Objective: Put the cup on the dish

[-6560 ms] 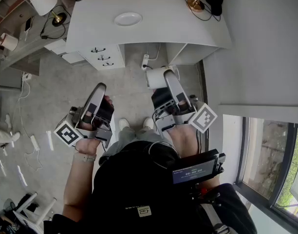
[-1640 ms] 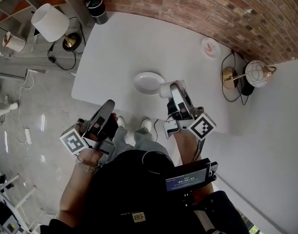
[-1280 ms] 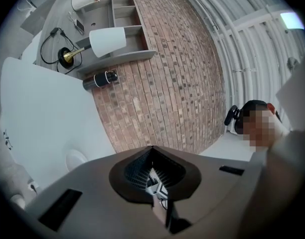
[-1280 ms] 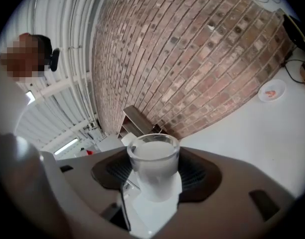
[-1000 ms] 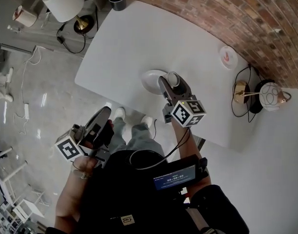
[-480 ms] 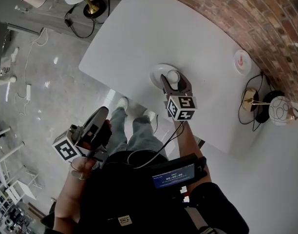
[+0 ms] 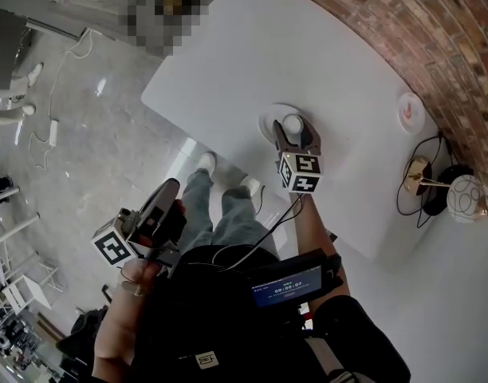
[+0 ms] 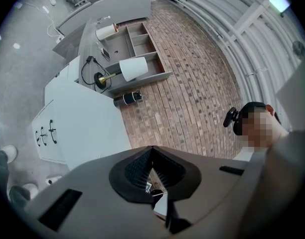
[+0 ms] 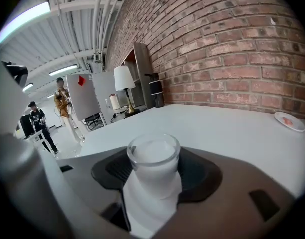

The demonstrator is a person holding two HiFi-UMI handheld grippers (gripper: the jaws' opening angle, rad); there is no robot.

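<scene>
Hanging clear of the table's near edge, over the floor at the left, the left gripper (image 7: 169,190) has its tongs pressed together w/ nothing between them. Right of it, the white table (image 7: 324,46) carries a white dish (image 7: 268,118) close to its near edge, approx mid-length. The right gripper (image 7: 296,132) reaches in over that edge, tongs pinching a white cup (image 7: 293,123) by its sides, upright, mouth up. Cup is over the dish's middle; can't tell if it touches. Further right, a small pink plate (image 7: 410,110) lies at the far edge, beside the brick wall (image 7: 435,30)
</scene>
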